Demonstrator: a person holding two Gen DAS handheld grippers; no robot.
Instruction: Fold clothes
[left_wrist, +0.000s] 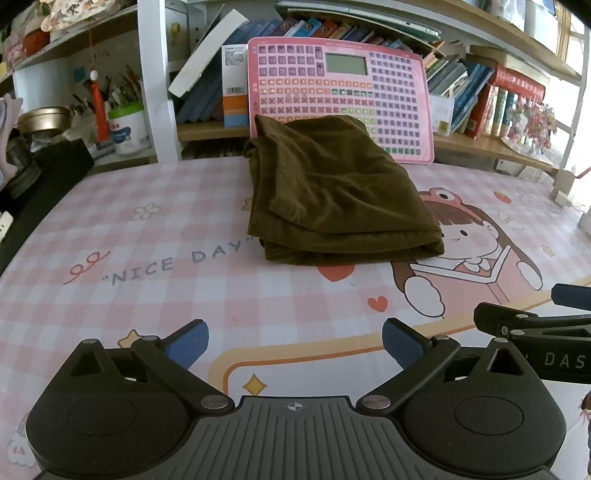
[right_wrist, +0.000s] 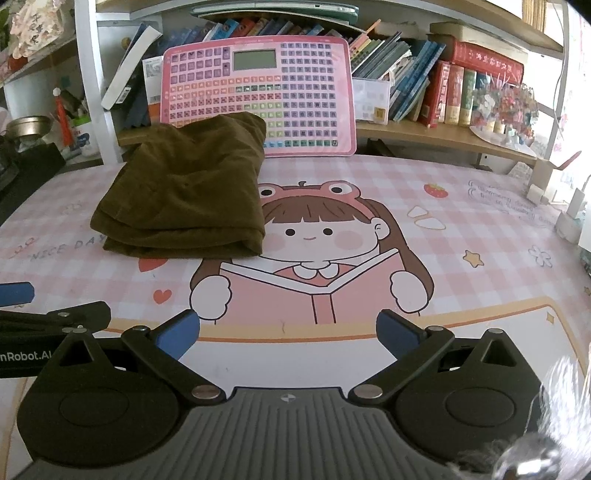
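An olive-brown garment (left_wrist: 332, 195) lies folded in a neat stack on the pink checked table mat (left_wrist: 147, 240), toward the back; it also shows in the right wrist view (right_wrist: 184, 195). My left gripper (left_wrist: 295, 341) is open and empty, hovering over the mat well in front of the garment. My right gripper (right_wrist: 288, 332) is open and empty too, over the cartoon girl print, to the right of and nearer than the garment. Each gripper's blue-tipped fingers show at the edge of the other's view.
A pink keyboard-style toy board (left_wrist: 340, 85) leans against the shelf just behind the garment. Shelves with books (right_wrist: 424, 85) run along the back. A tin, pen cup and a black object (left_wrist: 44, 177) crowd the left edge. Small boxes (right_wrist: 554, 192) sit at the right edge.
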